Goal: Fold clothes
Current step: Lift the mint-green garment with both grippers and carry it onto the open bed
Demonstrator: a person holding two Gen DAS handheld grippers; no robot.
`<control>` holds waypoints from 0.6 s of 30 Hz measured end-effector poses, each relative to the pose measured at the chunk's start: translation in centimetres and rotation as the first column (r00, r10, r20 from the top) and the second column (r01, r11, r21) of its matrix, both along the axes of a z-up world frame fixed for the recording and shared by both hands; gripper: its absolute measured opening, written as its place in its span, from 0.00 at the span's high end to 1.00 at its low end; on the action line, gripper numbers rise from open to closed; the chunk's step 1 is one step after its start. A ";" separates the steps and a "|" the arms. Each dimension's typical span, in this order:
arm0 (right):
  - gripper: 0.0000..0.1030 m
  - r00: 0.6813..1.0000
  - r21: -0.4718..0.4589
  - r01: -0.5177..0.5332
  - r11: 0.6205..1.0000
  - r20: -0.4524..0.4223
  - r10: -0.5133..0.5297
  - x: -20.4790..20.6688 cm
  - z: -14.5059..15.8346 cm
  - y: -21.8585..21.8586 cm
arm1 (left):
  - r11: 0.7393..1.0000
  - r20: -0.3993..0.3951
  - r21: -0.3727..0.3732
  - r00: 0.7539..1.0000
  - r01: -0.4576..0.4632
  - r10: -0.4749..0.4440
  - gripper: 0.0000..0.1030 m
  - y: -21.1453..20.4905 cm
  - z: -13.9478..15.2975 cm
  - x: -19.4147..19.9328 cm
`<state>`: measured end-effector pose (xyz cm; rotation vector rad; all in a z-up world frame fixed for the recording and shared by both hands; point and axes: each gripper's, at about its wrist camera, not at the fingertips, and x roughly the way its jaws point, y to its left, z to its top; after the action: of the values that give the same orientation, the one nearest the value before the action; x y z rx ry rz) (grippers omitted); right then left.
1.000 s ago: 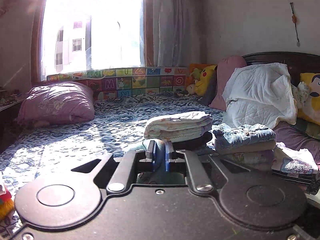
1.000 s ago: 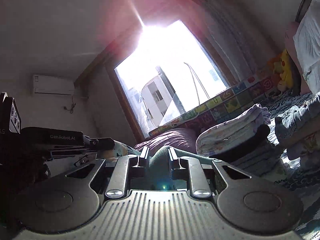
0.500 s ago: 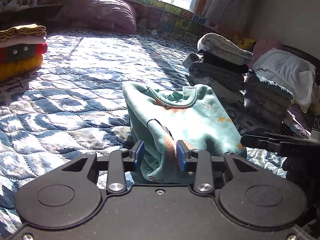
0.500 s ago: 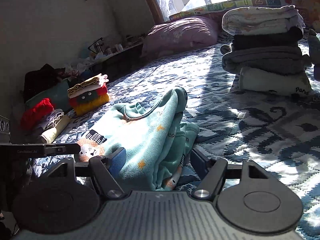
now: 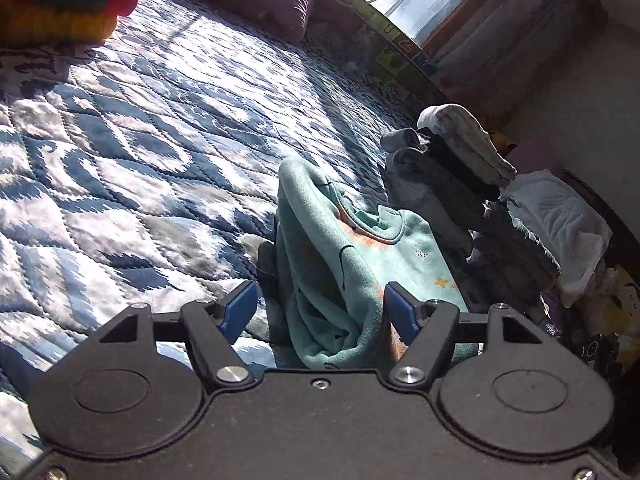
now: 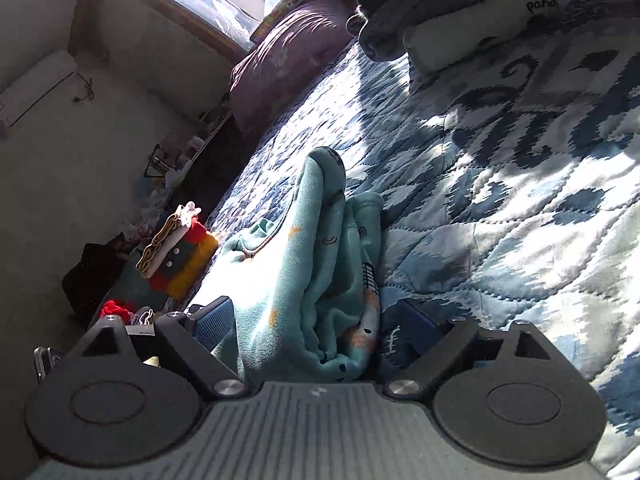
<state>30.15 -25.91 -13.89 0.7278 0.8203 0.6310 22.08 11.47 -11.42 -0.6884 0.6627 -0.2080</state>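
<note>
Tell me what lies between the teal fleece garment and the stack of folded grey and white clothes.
In the left wrist view, only a narrow strip of the blue-and-white quilted bedspread shows between the teal fleece garment and the stack of folded clothes.

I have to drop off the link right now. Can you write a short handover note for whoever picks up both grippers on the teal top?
Left gripper: open, fingers either side of the teal top, not clamped.
Right gripper: open too, straddling the same bunched garment.
The top lies crumpled on the blue quilt, neckline away from the left camera.
Done: a stack of folded clothes beyond it, another colourful stack to the side.
Left: spread the top flat, fold it, add it to a stack.
</note>
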 end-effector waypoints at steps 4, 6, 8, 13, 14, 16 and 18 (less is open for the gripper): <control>0.13 1.000 0.033 -0.022 0.999 -0.021 0.023 3.2 -0.6 1.4 | 0.985 -0.107 -0.173 0.994 0.005 -0.024 0.29 1.4 -2.4 4.1; 0.14 0.998 0.014 -0.050 0.999 -0.021 0.051 4.7 -0.7 2.7 | 0.981 -0.090 -0.188 0.994 0.048 -0.066 0.31 1.1 -2.6 5.6; 0.29 0.996 -0.017 -0.094 0.995 0.003 0.094 5.6 -0.6 3.9 | 0.981 -0.081 -0.163 0.990 0.102 -0.116 0.39 0.2 -2.7 6.7; 0.57 0.990 -0.011 -0.137 0.991 0.036 0.137 6.5 -0.7 4.5 | 0.976 -0.023 -0.120 0.982 0.181 -0.185 0.69 -1.0 -2.5 8.6; 0.58 0.990 -0.009 -0.130 0.992 0.062 0.130 6.7 -0.3 4.4 | 0.975 -0.003 -0.113 0.981 0.191 -0.193 0.70 -1.1 -2.0 9.1; 0.61 0.986 -0.005 -0.116 0.993 0.121 0.116 7.0 0.4 4.3 | 0.972 0.037 -0.099 0.977 0.212 -0.209 0.72 -1.2 -1.2 10.0; 0.62 0.976 0.009 -0.069 0.998 0.210 0.065 7.6 1.7 3.6 | 0.969 0.095 -0.095 0.971 0.228 -0.219 0.72 -1.4 0.0 11.2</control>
<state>37.71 -22.26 -12.15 0.6383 0.6477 0.7622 33.31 10.09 -11.46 -0.7020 0.6518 -0.4810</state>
